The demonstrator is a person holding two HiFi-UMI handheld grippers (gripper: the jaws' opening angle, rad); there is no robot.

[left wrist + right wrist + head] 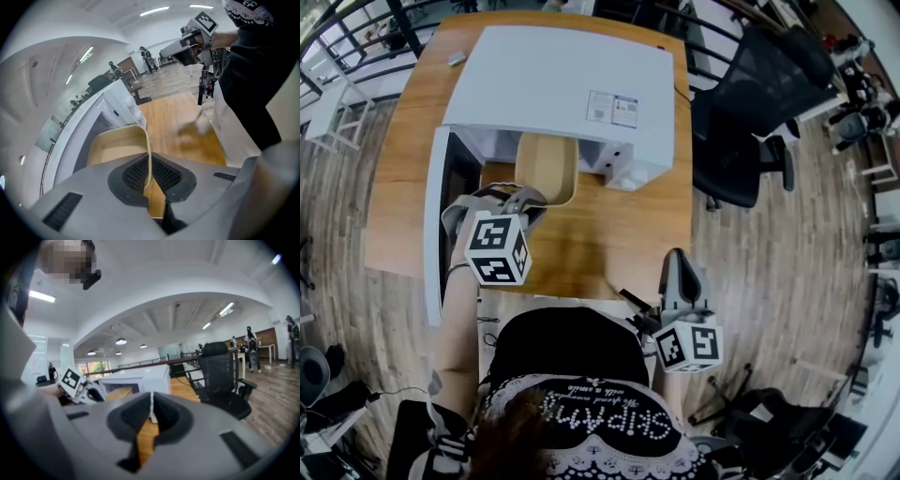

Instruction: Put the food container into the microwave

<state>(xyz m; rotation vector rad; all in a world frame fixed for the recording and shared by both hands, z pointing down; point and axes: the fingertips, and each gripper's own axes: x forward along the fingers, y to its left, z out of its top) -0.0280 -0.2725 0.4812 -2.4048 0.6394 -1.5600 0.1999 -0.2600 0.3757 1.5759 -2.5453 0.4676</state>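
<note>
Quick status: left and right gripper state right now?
Left gripper: closed on the rim of the beige plastic food container.
Right gripper: closed, holding nothing.

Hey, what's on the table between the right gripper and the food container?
Nothing: in the head view only bare wooden table lies between the right gripper and the food container.

microwave door (pixel 434 234) swung out at left, food container (pixel 546 167) in the opening, bare table (pixel 605 246) beside
</note>
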